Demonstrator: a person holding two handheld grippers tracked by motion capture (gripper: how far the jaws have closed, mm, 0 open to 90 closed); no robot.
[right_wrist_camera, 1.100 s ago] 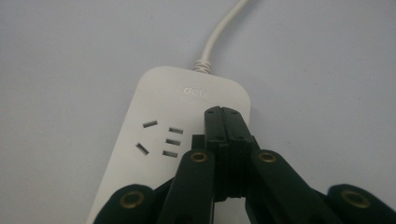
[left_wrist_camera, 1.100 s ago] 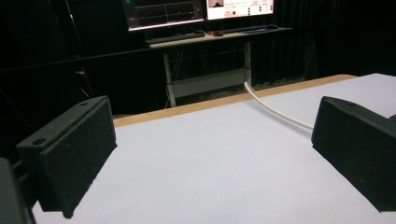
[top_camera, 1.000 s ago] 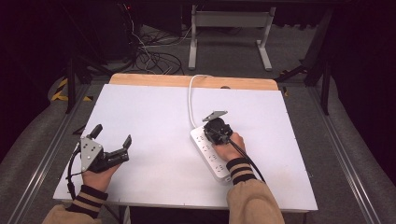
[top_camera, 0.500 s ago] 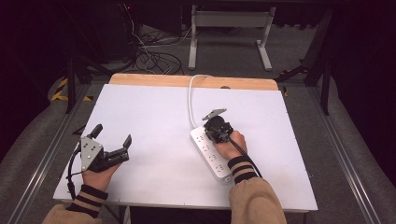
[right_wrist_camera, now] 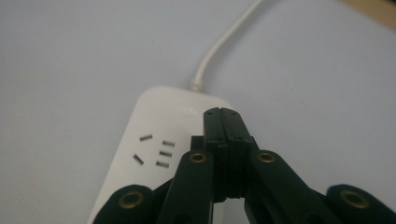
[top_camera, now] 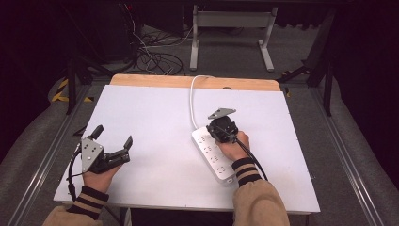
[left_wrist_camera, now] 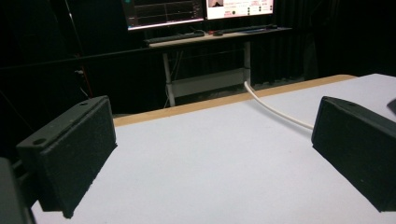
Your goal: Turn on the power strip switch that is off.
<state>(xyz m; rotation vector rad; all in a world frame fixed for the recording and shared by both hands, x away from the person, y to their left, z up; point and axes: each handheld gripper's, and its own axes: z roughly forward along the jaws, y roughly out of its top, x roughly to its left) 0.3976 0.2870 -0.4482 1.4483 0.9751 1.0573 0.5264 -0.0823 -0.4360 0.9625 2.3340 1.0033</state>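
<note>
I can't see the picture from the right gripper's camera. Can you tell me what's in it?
The right gripper, its two black jaws shut together with nothing between them, points down at a white power strip on a pale table. The strip's white cord runs off toward the top.

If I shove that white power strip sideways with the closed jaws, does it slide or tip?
The power strip looks flat and low on the smooth table, so it probably slides rather than tips. Its white cord runs off the far edge and may make it pivot. The right gripper is shut above its cord end.
</note>
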